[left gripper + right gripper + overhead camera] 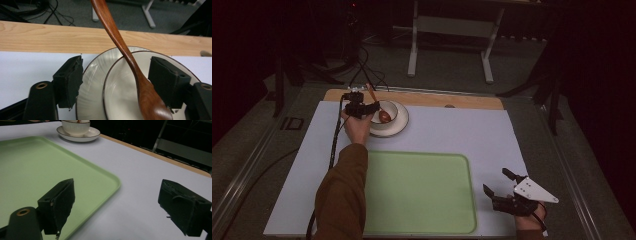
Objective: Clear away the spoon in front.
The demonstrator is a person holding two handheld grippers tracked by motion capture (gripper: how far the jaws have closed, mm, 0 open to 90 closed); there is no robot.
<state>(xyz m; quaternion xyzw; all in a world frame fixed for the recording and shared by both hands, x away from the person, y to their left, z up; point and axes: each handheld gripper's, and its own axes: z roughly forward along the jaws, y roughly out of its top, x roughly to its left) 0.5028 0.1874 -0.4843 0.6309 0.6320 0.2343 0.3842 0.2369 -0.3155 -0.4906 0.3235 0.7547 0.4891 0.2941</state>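
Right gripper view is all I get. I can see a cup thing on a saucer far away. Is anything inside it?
Observer: Yes. A brown wooden spoon leans in the bowl, with its handle pointing off past the table's far edge.
Operator: Is the other claw grabbing it?
Observer: Not yet. The left claw is open, with one jaw on each side of the spoon. One jaw is very close to it, but I cannot tell if it touches.

right gripper [117, 202]: jaws spread wide, nothing between them, above the white table cover [140, 182]. green tray [37, 170] lies left, its rounded corner near the left jaw. bowl [75, 126] on saucer [86, 135] far off.
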